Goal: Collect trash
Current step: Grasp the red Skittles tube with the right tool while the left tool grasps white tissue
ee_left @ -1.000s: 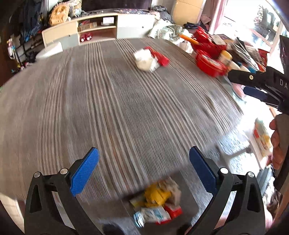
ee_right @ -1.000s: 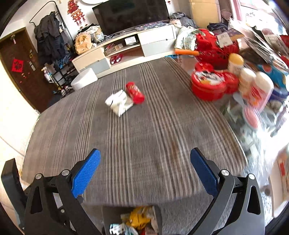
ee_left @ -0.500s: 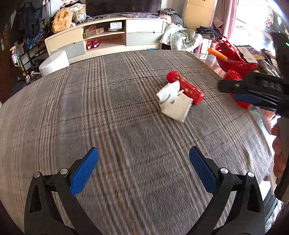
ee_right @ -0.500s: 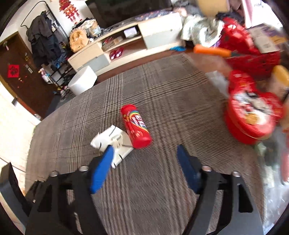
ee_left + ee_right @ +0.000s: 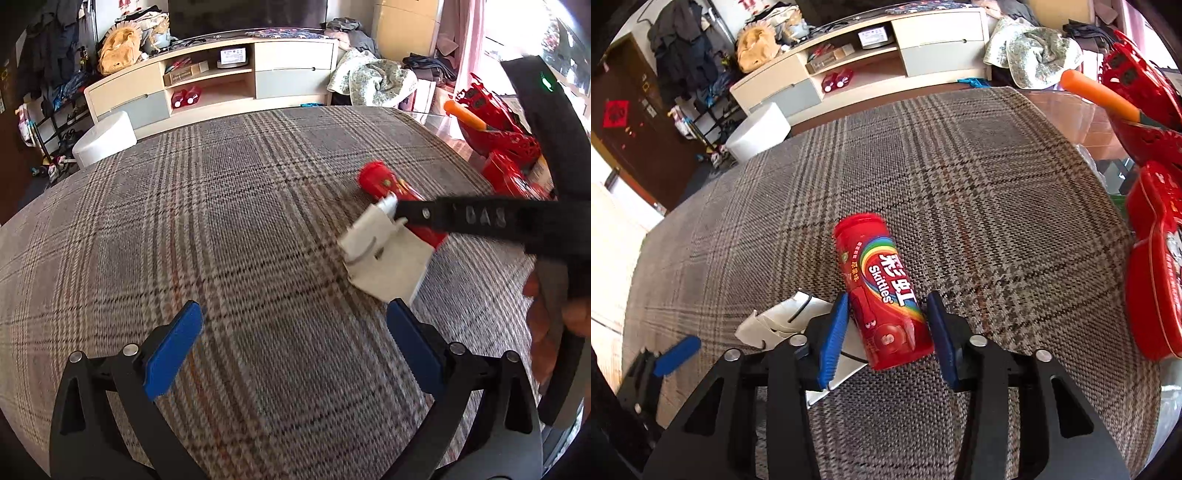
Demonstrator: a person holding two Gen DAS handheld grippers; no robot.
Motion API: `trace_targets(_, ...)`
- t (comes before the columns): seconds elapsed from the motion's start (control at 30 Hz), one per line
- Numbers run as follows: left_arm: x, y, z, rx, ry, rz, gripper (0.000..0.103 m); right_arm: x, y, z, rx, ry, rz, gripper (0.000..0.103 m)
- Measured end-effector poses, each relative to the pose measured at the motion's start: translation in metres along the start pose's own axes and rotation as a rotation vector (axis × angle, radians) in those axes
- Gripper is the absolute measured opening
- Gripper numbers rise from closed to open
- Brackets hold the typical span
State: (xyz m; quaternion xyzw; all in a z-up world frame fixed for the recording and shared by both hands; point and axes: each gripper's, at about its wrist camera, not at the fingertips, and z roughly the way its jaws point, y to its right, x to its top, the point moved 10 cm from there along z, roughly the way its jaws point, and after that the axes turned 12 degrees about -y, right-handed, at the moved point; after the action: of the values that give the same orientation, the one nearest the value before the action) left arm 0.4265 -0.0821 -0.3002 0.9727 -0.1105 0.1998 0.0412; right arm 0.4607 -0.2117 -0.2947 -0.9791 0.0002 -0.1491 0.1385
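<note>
A red Skittles tube (image 5: pixel 882 291) lies on its side on the plaid tablecloth (image 5: pixel 979 206), and shows in the left wrist view (image 5: pixel 384 182) too. A crumpled white paper box (image 5: pixel 384 258) lies against it; it also shows in the right wrist view (image 5: pixel 775 317). My right gripper (image 5: pixel 886 314) straddles the tube's near end, jaws partly closed, pads close to its sides but apart from it. Its arm (image 5: pixel 480 218) crosses over the box in the left wrist view. My left gripper (image 5: pixel 291 343) is open and empty, just short of the box.
Red tins and baskets (image 5: pixel 1156 258) crowd the table's right edge, with an orange handle (image 5: pixel 1097 94) sticking out. A TV cabinet (image 5: pixel 221 81) and a white stool (image 5: pixel 105 136) stand beyond the table's far edge.
Both grippers moved forward over the table from the trash bin at its near edge. The right gripper's jaws narrowed and came around the Skittles tube. The left gripper came up to the white box.
</note>
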Motion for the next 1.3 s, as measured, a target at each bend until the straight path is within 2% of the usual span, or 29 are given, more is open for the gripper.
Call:
trace_targets(0.07,0.006,0.000,0.003,0.001,0.000,0.000,0.093,-0.001,0.009,-0.005,-0.048,0.018,-0.005,0.041)
trace_targets(0.13,0.014,0.000,0.004,0.001,0.009,0.001,0.087,-0.003,0.020,-0.009,-0.046,0.019,0.011,0.041)
trace_targets(0.27,0.031,0.006,0.014,-0.012,0.000,0.007,0.085,-0.008,0.043,-0.018,-0.058,0.022,0.033,0.041)
trace_targets(0.33,0.037,0.009,0.019,-0.020,-0.011,0.009,0.075,-0.014,0.052,-0.022,-0.054,0.021,0.043,0.041)
trace_targets(0.37,0.040,0.011,0.021,-0.025,-0.012,0.014,0.073,-0.016,0.056,-0.023,-0.055,0.021,0.045,0.041)
trace_targets(0.6,0.051,0.024,0.031,-0.066,-0.017,0.035,0.070,-0.025,0.065,-0.028,-0.050,0.006,0.034,0.041)
trace_targets(0.67,0.052,0.027,0.032,-0.085,-0.019,0.038,0.066,-0.028,0.067,-0.030,-0.050,0.004,0.031,0.041)
trace_targets(0.73,0.054,0.035,0.032,-0.116,-0.015,0.052,0.048,-0.028,0.068,-0.030,-0.046,0.002,0.034,0.041)
trace_targets(0.77,0.054,0.040,0.031,-0.136,-0.016,0.062,0.042,-0.029,0.070,-0.031,-0.044,0.001,0.036,0.041)
trace_targets(0.8,0.055,0.044,0.030,-0.147,-0.018,0.070,0.030,-0.030,0.071,-0.032,-0.043,0.002,0.038,0.041)
trace_targets(0.97,0.054,0.058,0.025,-0.077,-0.006,0.126,0.021,-0.038,0.074,-0.037,-0.032,0.004,0.041,0.041)
trace_targets(1.1,0.046,0.060,0.015,-0.071,-0.017,0.118,0.008,-0.048,0.071,-0.042,-0.036,0.010,0.038,0.040)
trace_targets(1.3,0.013,0.059,-0.023,-0.025,-0.030,0.116,0.007,-0.075,0.058,-0.057,-0.036,0.003,0.040,0.039)
